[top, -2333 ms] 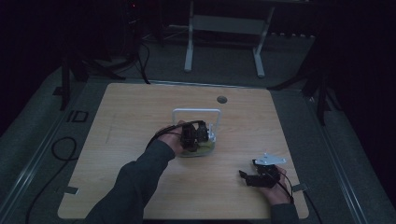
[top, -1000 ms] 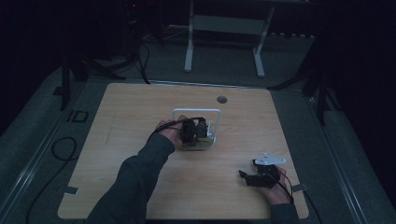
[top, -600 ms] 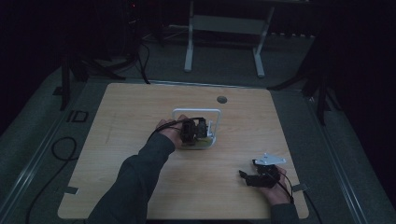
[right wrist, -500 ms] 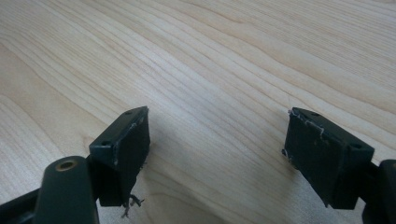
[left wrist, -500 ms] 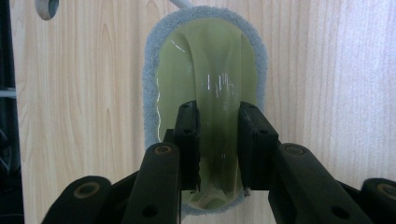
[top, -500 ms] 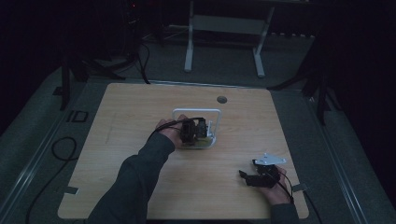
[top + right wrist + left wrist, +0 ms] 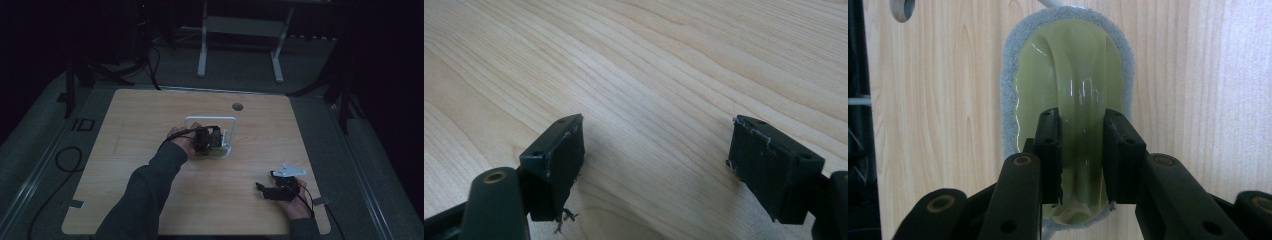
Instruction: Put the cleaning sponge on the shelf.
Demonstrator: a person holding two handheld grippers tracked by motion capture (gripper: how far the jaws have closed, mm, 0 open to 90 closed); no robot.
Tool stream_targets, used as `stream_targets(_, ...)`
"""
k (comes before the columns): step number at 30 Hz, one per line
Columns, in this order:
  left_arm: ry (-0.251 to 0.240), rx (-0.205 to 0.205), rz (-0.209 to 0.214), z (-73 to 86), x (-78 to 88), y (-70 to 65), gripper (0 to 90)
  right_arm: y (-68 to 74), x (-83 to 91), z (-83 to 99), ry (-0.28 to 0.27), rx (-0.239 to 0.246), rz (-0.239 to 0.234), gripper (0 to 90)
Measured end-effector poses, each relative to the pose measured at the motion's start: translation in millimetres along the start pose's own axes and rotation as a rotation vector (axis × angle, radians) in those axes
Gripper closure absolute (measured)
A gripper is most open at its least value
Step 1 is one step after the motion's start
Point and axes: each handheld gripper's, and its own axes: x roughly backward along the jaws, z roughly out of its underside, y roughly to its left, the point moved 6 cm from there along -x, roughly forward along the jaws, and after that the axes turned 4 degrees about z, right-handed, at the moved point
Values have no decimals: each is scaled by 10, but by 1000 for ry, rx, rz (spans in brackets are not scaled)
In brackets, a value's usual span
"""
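On the pale wooden table, near its middle, one scrubbing pad with a grey fibre base and a glossy yellow-green plastic handle is found lying flat, just beside a white wire stand — one of each is counted. The left gripper is seen closed on the raised ridge of the handle, its two black jaws pressing the ridge from either side; in the high view the same left gripper sits over the pad. The grasp is judged complete; lifting or moving the pad is judged not yet done, since the pad's fibre base is seen flat on the wood. The right gripper is held wide with nothing between its jaws, above bare wood near the table's front right corner — well apart from the pad. One round hole is noted in the table top.
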Motion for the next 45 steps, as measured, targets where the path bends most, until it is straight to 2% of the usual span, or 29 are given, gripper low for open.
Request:
stream_targets(23, 7, -10, -12, -28, -93, 44, 717, 0, 0, 0, 0, 0, 0, 217)
stream_targets(35, 21, -15, -42, -52, -116, 60, 714, 0, 0, 0, 0, 0, 0, 217)
stream_targets(45, 17, -1, -18, -30, -97, 54, 714, 1, 0, 0, 0, 0, 0, 217)
